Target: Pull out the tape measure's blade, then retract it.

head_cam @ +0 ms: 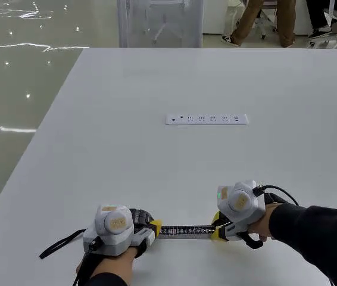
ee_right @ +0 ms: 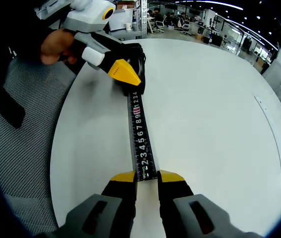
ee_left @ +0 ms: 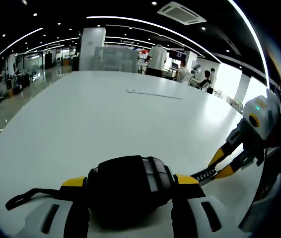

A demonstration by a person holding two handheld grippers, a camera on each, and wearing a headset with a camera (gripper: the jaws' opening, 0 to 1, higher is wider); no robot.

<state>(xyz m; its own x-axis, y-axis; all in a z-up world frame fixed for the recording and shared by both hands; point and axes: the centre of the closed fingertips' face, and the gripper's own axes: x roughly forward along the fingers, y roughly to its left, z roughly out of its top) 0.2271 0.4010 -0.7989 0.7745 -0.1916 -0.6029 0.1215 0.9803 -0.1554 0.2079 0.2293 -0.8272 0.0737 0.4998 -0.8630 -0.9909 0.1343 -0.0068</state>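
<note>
Here left gripper (head_cam: 152, 229) clamps the case (ee_left: 128, 186), right gripper (ee_right: 146, 176) pinches blade (ee_right: 138, 134)

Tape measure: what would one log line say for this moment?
left tool shut on case | right tool shut on blade | blade partly out | retract not yet done
</note>
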